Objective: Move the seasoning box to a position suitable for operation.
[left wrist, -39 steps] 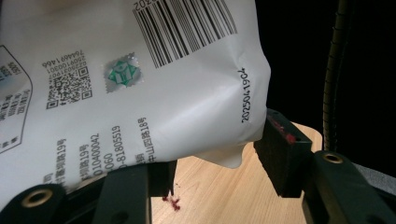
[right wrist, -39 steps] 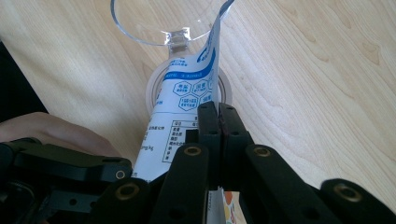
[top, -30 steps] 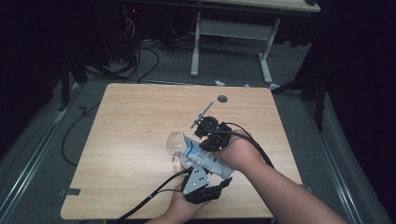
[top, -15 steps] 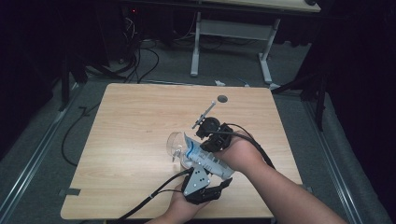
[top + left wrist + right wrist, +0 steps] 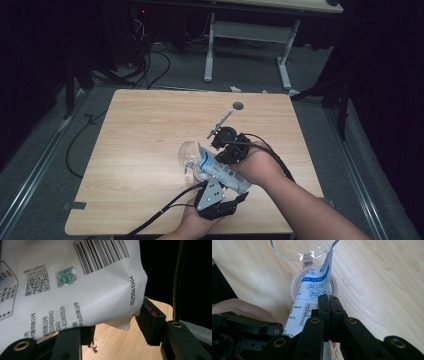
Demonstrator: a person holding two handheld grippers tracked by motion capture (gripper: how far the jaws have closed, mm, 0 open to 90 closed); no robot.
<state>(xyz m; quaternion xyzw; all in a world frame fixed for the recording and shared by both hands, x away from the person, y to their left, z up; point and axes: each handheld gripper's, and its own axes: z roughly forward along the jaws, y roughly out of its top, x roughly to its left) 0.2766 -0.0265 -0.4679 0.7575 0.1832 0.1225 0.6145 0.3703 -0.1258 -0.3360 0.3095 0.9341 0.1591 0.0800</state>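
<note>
The right gripper (image 5: 329,300), jaws pressed on the bag's (image 5: 310,302) edge, tips it toward the glass (image 5: 303,250) ahead, while the left gripper (image 5: 117,322) pinches its bottom to steady the pour.

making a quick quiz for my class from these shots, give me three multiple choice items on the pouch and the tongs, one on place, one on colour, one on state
1. Where does the pouch's upper end point?
A. into the clear glass
B. at the table's far edge
C. at the floor

2. What colour is the printing on the pouch's upper end?
A. red
B. blue
C. yellow

3. How do the right tongs stand?
A. wide open
B. shut on the pouch
C. shut on the glass

Answers:
1. A, the right gripper view shows the pouch's tip at the glass's rim.
2. B, blue hexagons and a blue band show on the white pouch.
3. B, their jaws press together on the pouch's edge, while the left tongs hold its lower, barcoded part.
</note>
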